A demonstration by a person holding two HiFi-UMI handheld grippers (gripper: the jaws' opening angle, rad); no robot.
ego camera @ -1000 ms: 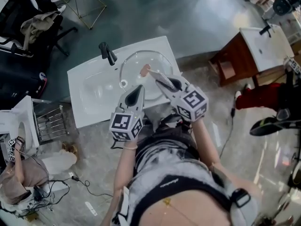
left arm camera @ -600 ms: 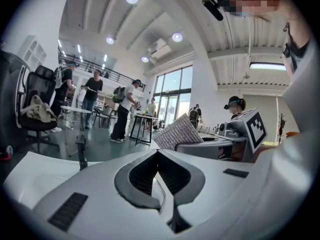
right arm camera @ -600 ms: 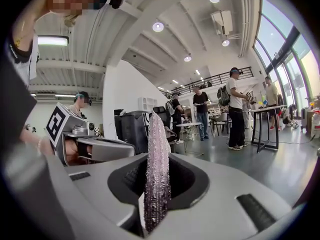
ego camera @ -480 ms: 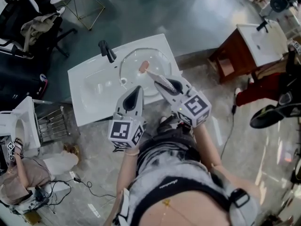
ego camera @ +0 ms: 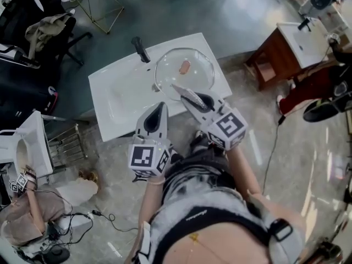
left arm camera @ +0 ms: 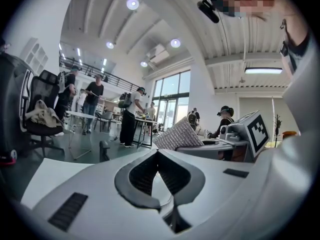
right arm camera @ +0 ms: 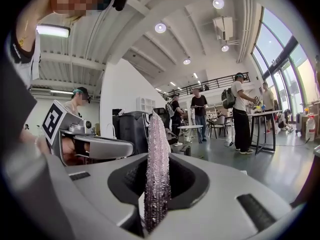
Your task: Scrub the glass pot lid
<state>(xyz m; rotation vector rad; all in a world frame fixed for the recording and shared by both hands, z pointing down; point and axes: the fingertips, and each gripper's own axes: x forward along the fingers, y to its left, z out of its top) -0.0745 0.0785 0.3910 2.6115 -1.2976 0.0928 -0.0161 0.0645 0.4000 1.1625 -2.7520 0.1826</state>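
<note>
The round glass pot lid (ego camera: 198, 78) with a pinkish knob (ego camera: 185, 67) lies flat in the right part of the white sink (ego camera: 118, 100). My right gripper (ego camera: 192, 99) is shut on a glittery scrub cloth (ego camera: 179, 89), whose tip hangs over the lid's near rim, raised above it. In the right gripper view the cloth (right arm camera: 156, 169) stands upright between the jaws of that gripper (right arm camera: 155, 184). My left gripper (ego camera: 159, 106) is shut with nothing in it, over the sink's front edge to the left of the lid. In the left gripper view its jaws (left arm camera: 158, 154) meet, and the cloth (left arm camera: 178, 135) shows beyond.
A black faucet (ego camera: 140, 49) stands at the sink's back edge. A wooden cabinet with a second basin (ego camera: 297, 40) is at the right. A black chair (ego camera: 33, 26), a wire rack (ego camera: 66, 144) and floor cables (ego camera: 99, 216) are at the left. People stand in the background.
Both grippers have drawn back from the lid towards the person and risen. The cloth's tip, earlier near the knob, now hangs at the lid's near rim.
</note>
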